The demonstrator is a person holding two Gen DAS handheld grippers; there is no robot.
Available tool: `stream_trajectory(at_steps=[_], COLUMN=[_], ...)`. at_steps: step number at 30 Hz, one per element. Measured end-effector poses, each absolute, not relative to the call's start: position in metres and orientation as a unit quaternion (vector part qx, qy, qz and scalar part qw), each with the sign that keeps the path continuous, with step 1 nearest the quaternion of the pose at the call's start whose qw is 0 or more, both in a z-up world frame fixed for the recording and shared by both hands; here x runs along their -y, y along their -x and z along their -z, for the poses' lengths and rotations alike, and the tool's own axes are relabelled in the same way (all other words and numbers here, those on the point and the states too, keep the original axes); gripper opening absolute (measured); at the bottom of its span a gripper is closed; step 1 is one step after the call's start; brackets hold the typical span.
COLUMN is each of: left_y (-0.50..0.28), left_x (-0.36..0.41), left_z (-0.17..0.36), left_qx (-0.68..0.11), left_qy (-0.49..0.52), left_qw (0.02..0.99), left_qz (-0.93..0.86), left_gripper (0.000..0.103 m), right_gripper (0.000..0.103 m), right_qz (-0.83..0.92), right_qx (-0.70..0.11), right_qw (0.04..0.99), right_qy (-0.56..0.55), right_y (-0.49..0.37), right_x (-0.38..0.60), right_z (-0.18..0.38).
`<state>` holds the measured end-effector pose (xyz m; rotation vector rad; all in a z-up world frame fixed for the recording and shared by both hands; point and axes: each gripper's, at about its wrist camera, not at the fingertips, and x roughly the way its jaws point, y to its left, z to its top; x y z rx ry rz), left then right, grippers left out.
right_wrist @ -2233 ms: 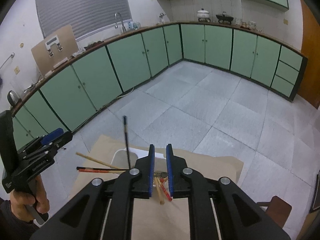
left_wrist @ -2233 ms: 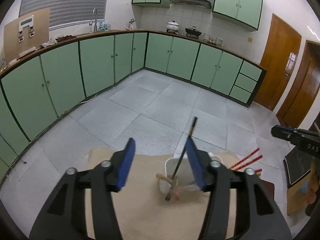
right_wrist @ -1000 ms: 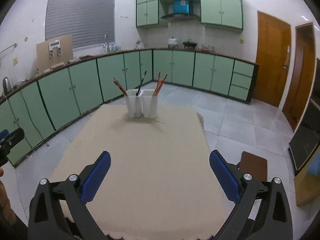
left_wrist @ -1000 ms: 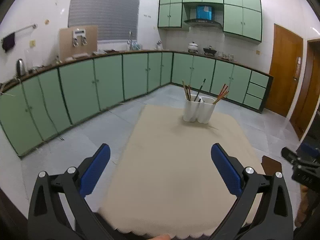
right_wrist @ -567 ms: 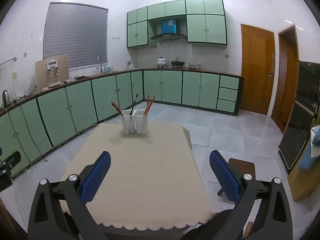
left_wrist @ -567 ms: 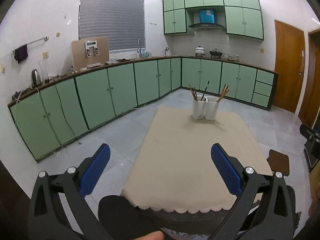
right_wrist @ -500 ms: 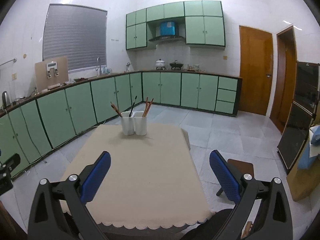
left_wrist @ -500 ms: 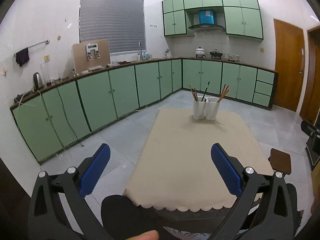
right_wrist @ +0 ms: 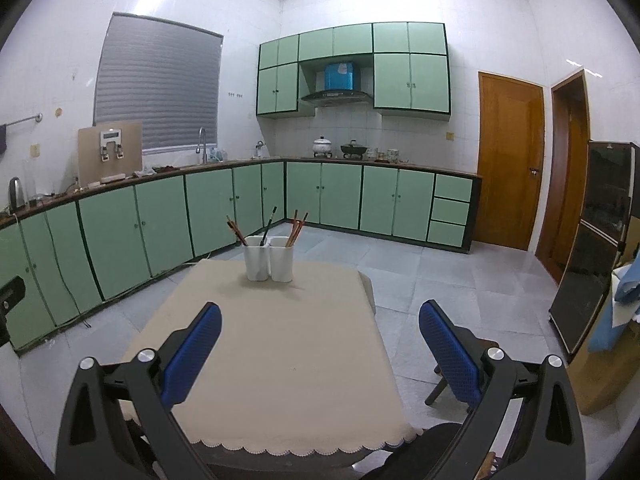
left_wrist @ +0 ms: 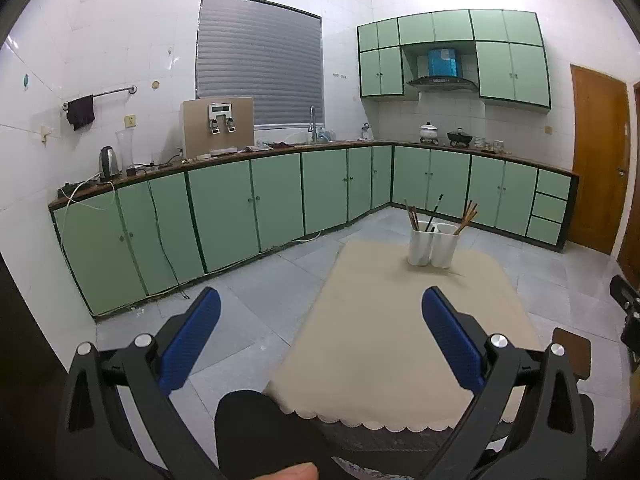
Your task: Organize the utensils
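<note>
Cabinets (right_wrist: 160,224): green doors along two walls under a dark counter.
Table (right_wrist: 280,340): covered by a beige cloth with a scalloped front edge.
Holder (right_wrist: 269,263): white, two compartments, upright at the far end of the table.
Utensils (right_wrist: 296,227): chopsticks and a dark-handled piece standing in the holder, leaning outward.
Left gripper (left_wrist: 320,320): jaws spread wide, empty, well short of the holder.
Right gripper (right_wrist: 320,332): jaws spread wide, empty, over the near table edge.
</note>
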<state>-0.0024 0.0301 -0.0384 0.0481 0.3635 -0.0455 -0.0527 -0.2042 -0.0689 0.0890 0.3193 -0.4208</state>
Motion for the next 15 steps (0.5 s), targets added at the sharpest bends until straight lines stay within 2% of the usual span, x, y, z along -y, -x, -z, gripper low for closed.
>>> stream_trajectory(at_steps=[15], left_y=[0.0073], left_x=[-0.0287], left_z=[0.0346], left_qx=[-0.169], left_qy=[-0.014], left_qw=[0.985], left_qz=[0.015], left_gripper=[0.098], right_gripper=[0.097], right_qz=[0.21], right_qx=[-0.162], right_qw=[0.963], right_qy=[-0.044], right_y=[0.051], right_x=[0.2069], right_z=[0.0737])
